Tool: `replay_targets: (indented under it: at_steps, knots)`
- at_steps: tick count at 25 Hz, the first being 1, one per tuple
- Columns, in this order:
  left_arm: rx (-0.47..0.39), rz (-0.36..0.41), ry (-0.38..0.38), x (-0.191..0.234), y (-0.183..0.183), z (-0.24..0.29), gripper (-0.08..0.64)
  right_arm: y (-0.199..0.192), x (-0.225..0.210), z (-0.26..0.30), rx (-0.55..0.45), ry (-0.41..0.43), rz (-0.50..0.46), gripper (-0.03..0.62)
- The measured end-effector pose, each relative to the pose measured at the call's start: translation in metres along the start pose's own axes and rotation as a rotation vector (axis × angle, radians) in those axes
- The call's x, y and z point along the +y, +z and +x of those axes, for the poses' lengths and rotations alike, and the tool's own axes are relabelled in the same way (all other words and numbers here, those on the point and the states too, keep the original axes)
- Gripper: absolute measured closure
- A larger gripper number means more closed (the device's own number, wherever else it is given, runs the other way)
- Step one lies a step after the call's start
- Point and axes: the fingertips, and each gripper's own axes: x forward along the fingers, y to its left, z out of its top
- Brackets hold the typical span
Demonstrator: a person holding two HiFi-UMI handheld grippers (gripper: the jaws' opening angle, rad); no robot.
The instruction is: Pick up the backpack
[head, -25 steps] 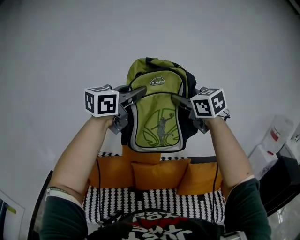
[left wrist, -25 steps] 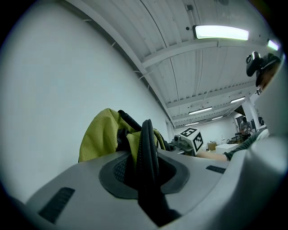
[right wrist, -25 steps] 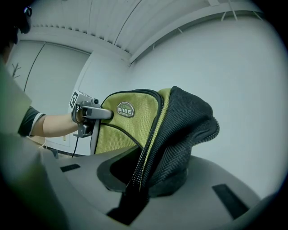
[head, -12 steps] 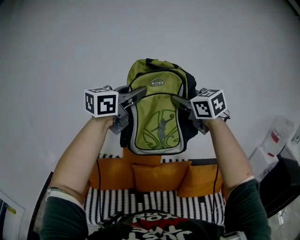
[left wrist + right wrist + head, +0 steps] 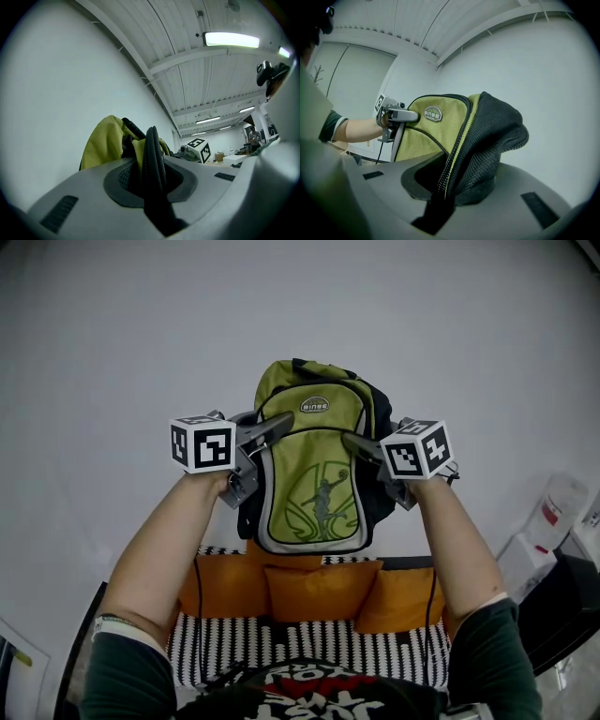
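Pale grey wall (image 5: 112, 324) fills most of what I see, and the backpack (image 5: 317, 465) is held up in front of it, clear of everything below. At the left, my left tongs (image 5: 279, 424) are clamped tight on a black strap (image 5: 153, 150) at the backpack's left edge. The strap runs up between the jaws, with yellow-green fabric bunched just behind it. The backpack hangs upright between the two tongs, its green front panel facing me and a small badge near the top. At the right, my right tongs (image 5: 352, 439) are closed on the black mesh (image 5: 492, 136) and zip edge of the backpack's right side, the cloth pinched and folded between the jaws. Below the backpack, orange cushions (image 5: 319, 587) lie in a row on a black-and-white striped cover (image 5: 309, 638).
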Motion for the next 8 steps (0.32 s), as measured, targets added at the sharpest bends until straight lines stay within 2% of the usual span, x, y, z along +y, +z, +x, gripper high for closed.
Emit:
replay_targets:
  at_steps: [8]
  knots:
    - [-0.003, -0.002, -0.006, 0.0039, -0.0036, -0.0002, 0.494, -0.0023, 0.0008, 0.002, 0.0, -0.008, -0.003, 0.506]
